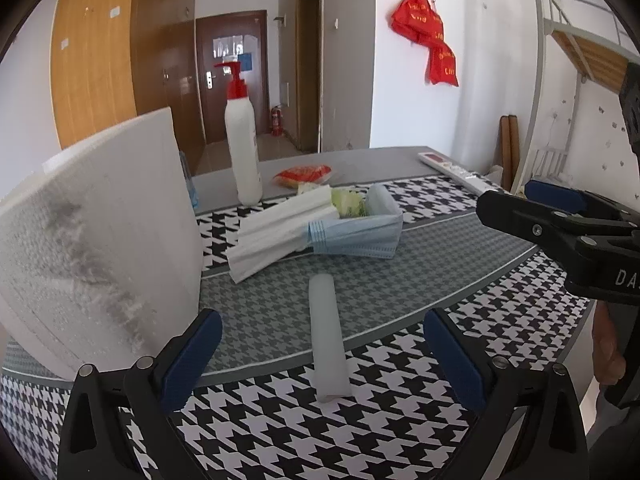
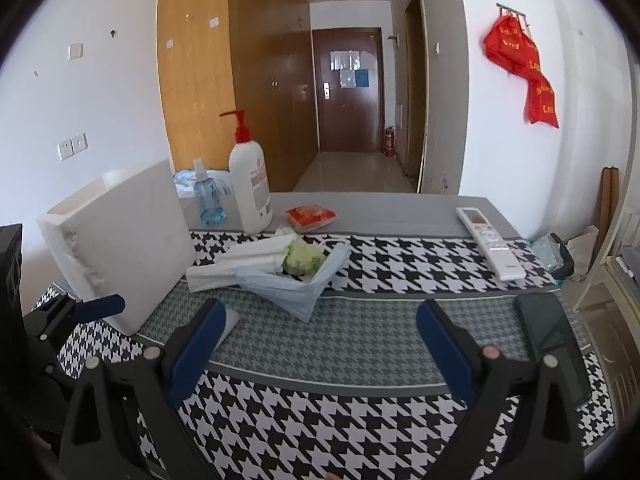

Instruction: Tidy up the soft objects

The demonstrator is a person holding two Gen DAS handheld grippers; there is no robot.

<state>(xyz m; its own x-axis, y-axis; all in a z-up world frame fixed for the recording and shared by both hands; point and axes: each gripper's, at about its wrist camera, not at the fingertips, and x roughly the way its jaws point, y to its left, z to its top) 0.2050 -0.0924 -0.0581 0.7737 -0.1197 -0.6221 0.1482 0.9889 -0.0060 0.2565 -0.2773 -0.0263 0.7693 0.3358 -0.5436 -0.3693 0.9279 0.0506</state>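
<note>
Left wrist view, going left to right: big white foam box (image 1: 96, 236) stands upright at 9 o'clock on the houndstooth-cloth desk (image 1: 400, 420). The left gripper (image 1: 322, 356) has its blue-padded fingers spread wide apart, holding nothing, with a translucent white tube (image 1: 326, 336) lying on the cloth between them. Around 12 o'clock there's the white pump bottle with red top (image 1: 242, 148), then the soft stuff: white folded face masks (image 1: 280, 232) overlapped by a blue pleated face mask (image 1: 356, 236), with a green leafy clump (image 1: 348, 202) resting on them. At 3 o'clock the right gripper (image 1: 560, 216) pokes in. In the right wrist view, it's also wide open and empty, hovering over the cloth, with a white remote control (image 2: 490, 242) at 2 o'clock.
</note>
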